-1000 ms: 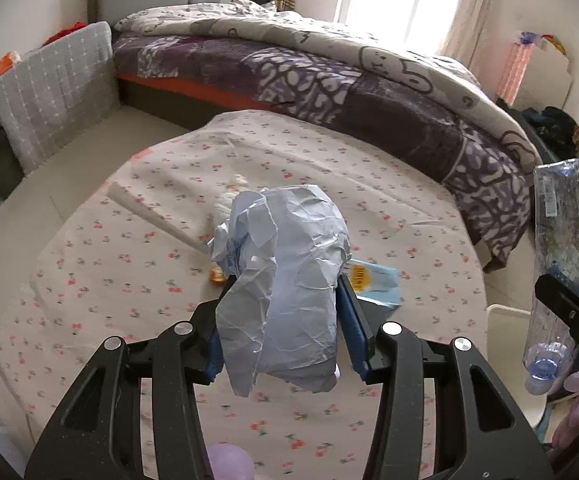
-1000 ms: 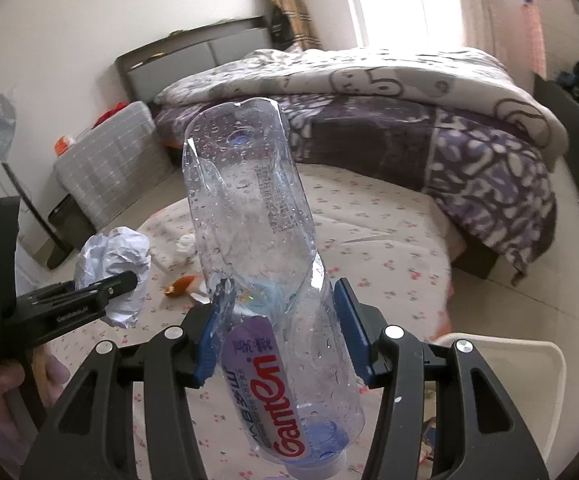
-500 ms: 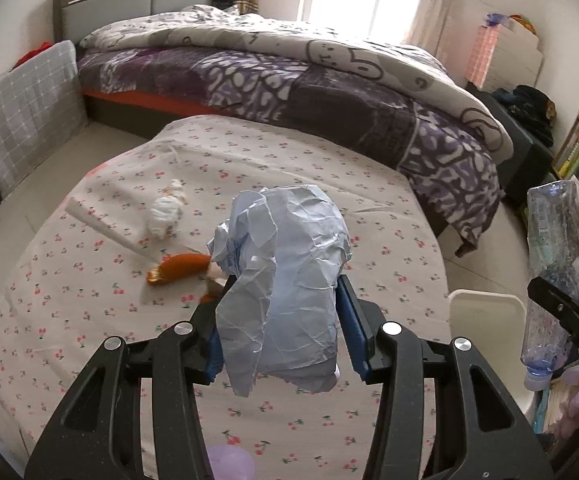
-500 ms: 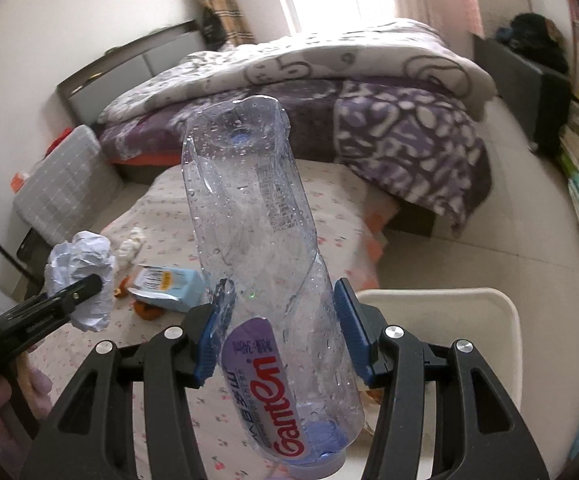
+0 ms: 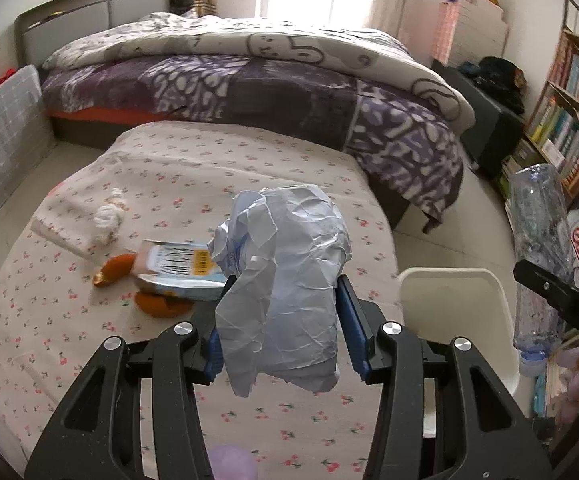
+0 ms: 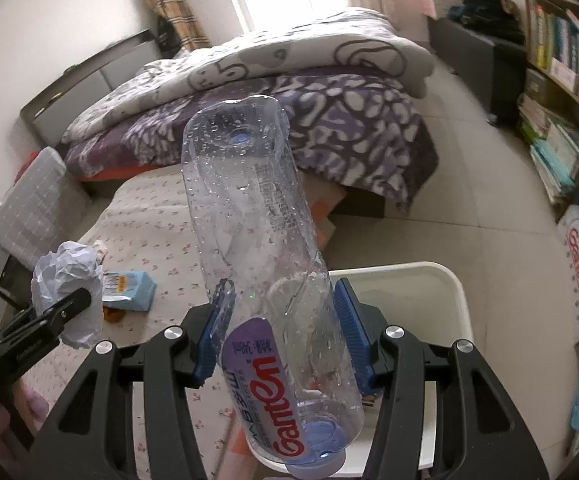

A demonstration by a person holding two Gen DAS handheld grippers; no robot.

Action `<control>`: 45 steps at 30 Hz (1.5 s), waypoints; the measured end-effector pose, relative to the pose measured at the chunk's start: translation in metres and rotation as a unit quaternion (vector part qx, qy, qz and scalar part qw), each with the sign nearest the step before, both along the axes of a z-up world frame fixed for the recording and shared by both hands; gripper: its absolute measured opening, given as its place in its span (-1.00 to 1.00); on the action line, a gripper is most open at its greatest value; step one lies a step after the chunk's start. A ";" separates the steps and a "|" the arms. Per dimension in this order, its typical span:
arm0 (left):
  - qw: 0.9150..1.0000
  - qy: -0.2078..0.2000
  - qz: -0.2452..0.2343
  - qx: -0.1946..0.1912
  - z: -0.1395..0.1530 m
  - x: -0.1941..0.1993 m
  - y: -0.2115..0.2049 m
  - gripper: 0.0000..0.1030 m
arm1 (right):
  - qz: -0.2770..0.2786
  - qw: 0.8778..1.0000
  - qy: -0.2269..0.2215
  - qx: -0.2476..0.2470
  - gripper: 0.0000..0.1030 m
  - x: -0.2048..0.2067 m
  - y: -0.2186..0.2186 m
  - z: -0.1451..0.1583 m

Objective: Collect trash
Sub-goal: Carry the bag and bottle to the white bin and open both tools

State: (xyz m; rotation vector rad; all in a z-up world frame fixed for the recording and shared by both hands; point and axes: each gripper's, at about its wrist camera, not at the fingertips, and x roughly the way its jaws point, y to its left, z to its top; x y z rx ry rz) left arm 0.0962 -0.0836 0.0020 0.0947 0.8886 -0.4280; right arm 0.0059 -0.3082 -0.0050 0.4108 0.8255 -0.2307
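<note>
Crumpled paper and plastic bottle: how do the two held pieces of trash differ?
The crumpled paper is opaque, pale blue-white and shapeless; the plastic bottle is clear, rigid and labelled. The paper sits in the left gripper, the bottle, cap end down, in the right gripper. Both are clamped between blue jaws near the white bin.

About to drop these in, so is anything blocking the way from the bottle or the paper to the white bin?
Nothing visible. The clear plastic bottle hangs above the white plastic bin; the crumpled pale-blue paper is beside the bin, still above the table.
</note>
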 end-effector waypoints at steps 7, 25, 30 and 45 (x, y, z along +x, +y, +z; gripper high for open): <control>0.999 -0.002 -0.033 0.010 -0.002 -0.016 -0.032 -0.11 | -0.045 0.999 -0.016 0.015 0.32 -0.016 -0.027 0.005; 0.993 0.007 -0.121 0.011 -0.007 -0.059 -0.113 -0.08 | -0.164 0.985 -0.052 0.004 0.51 -0.059 -0.088 0.024; 0.989 0.028 -0.148 -0.007 -0.012 -0.067 -0.132 0.27 | -0.176 0.983 -0.047 0.003 0.53 -0.064 -0.097 0.022; 0.993 0.021 -0.111 0.025 -0.025 -0.056 -0.107 0.56 | -0.140 0.989 -0.036 0.007 0.64 -0.044 -0.069 0.023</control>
